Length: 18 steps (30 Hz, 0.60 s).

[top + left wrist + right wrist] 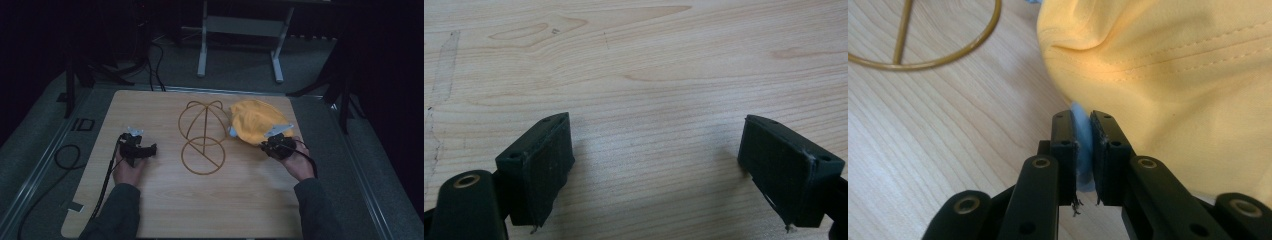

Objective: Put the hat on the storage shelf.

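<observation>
A yellow cap (pixel 255 120) lies on the right part of the wooden table (pixel 225 210), next to a gold wire hat stand (pixel 202 136) lying flat in the middle. My right gripper (pixel 267 145) sits at the cap's near edge. In the right gripper view the right gripper (pixel 1082 135) is shut on a light blue piece (pixel 1080 117) at the rim of the yellow cap (pixel 1173 75), with the wire stand's ring (pixel 948 55) to the upper left. My left gripper (pixel 150 149) rests at the table's left; its jaws (pixel 656 155) stand wide open over bare wood.
A black cable (pixel 67 155) loops on the floor left of the table. A white frame on two legs (pixel 240 30) stands behind the table. Dark stands flank the table's far corners. Bare wood lies along the near side.
</observation>
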Tool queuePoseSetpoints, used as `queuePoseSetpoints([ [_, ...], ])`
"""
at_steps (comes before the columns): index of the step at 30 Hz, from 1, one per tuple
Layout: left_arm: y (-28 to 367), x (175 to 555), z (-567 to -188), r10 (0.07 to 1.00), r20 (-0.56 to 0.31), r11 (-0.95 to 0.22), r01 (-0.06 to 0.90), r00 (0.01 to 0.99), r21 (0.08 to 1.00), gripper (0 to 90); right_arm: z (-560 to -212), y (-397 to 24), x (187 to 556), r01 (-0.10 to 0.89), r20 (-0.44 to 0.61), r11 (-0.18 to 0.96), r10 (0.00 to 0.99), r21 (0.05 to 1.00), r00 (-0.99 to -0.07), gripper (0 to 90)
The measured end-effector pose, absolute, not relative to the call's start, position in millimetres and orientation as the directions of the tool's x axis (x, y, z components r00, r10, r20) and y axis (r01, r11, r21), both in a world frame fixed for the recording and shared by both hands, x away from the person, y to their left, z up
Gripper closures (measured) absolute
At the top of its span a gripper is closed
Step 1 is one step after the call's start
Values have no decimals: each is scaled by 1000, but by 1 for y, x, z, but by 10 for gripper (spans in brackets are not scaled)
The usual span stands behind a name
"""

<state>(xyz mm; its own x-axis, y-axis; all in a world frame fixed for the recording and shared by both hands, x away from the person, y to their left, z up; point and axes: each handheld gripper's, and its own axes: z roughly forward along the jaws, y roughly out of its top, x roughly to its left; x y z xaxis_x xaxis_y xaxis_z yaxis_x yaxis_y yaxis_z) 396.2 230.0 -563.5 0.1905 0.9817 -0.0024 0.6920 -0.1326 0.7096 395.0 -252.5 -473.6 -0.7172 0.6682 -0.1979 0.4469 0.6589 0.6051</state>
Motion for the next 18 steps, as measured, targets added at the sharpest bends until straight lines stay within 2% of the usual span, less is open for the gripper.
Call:
queuePoseSetpoints([
  [18,230,396,-564,982,-3,-132,692,190,710,146,-424,-252,378,370,-234,647,653,667,-720,816],
])
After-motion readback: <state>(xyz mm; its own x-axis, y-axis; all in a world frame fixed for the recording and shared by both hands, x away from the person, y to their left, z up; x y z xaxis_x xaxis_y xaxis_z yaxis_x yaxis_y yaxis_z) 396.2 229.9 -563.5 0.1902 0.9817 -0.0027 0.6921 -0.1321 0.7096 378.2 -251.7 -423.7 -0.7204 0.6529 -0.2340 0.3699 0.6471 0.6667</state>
